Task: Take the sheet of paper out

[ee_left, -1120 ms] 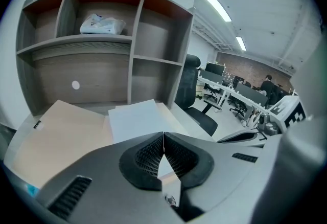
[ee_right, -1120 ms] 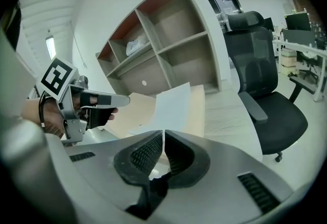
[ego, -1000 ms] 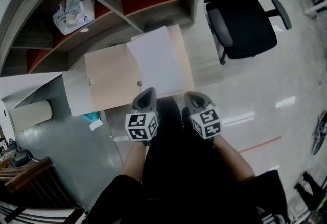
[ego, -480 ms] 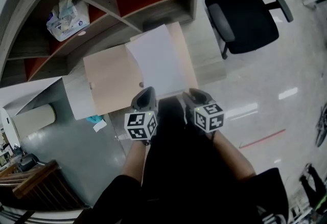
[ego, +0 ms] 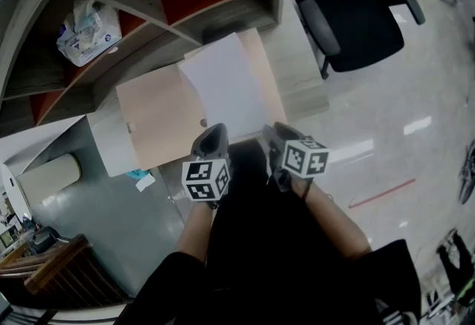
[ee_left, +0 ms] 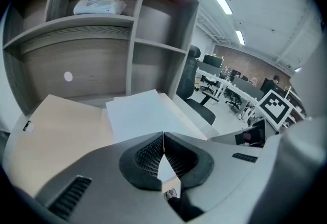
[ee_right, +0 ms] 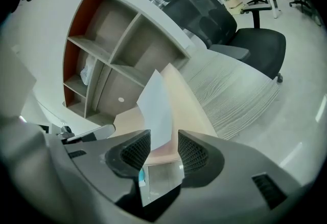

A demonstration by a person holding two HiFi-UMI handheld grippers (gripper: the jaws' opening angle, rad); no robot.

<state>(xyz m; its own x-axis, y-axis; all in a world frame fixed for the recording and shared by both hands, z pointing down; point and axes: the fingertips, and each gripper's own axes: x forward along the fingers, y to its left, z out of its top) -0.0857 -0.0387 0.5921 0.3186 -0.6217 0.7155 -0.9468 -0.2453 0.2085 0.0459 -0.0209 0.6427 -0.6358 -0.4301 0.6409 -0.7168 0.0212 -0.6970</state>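
Right gripper: jaws apart, have just been opening. Near edge of the sheet of paper sits between them, pads not pressing it. Left gripper: jaws together. Sheet begins right at its tips and spreads ahead over the beige folder; cannot tell whether pinched.

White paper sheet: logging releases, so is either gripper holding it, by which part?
Nothing held: right gripper, jaws just opened, straddles the white paper sheet at its near edge; left gripper shut, empty.
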